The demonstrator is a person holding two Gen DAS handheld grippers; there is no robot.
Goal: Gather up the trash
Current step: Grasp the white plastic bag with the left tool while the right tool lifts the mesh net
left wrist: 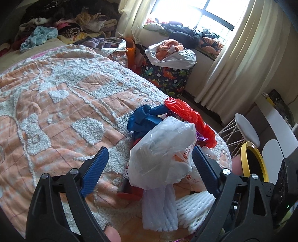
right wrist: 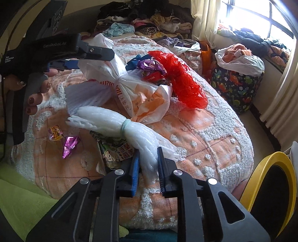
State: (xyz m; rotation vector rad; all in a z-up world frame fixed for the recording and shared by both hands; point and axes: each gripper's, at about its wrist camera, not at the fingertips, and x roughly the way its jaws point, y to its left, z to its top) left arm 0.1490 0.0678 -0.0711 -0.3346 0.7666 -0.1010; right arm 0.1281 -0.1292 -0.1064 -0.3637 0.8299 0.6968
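The white foam netting (right wrist: 130,134) lies near on the bed (right wrist: 214,130), clamped at its tail by the right tongs (right wrist: 148,165), while the left tongs (left wrist: 150,162) spread apart around the white plastic bag (left wrist: 160,149), seemingly touching it, the red bag (right wrist: 178,78) beyond, the yellow-rimmed bin (right wrist: 270,186) right.

Crumpled trash pile (right wrist: 141,82) on bed

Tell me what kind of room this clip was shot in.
Most likely a lived-in bedroom. The trash lies on a bed with an orange and white tufted bedspread, loose clothes are heaped at its far end, and a curtained window has more clothing along its ledge.
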